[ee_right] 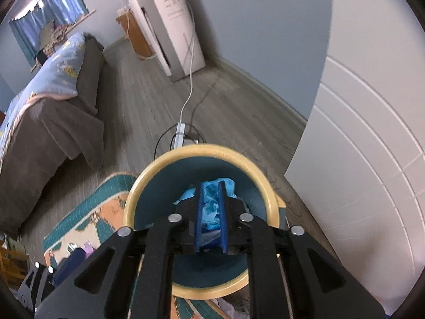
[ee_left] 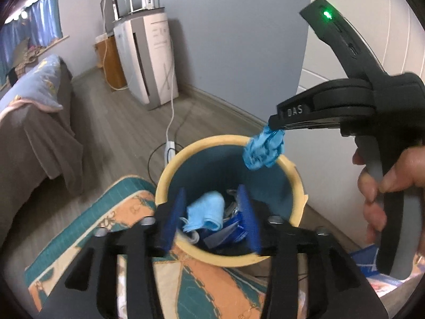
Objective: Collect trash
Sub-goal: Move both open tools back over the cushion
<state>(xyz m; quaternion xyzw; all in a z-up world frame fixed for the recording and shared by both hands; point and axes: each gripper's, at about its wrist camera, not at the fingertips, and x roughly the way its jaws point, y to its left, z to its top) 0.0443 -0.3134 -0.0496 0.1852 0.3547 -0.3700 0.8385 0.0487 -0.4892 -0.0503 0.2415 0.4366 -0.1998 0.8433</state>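
A round bin [ee_left: 294, 183] with a yellow rim and teal inside stands on the floor. It holds a light blue face mask [ee_left: 205, 211] and other scraps. My left gripper [ee_left: 212, 215] is open and empty just above the bin's near rim. My right gripper [ee_left: 273, 125] is shut on a crumpled blue wrapper [ee_left: 264, 148] and holds it over the bin's far right rim. In the right wrist view the right gripper [ee_right: 211, 212] pinches the wrapper [ee_right: 209, 204] over the bin [ee_right: 132, 199].
A patterned teal and orange rug [ee_left: 87, 228] lies left of the bin. A bed with a brown cover [ee_left: 34, 138] is at left. A white appliance [ee_left: 148, 58], a power strip [ee_left: 170, 150] and cables lie behind. A white door [ee_right: 372, 146] is at right.
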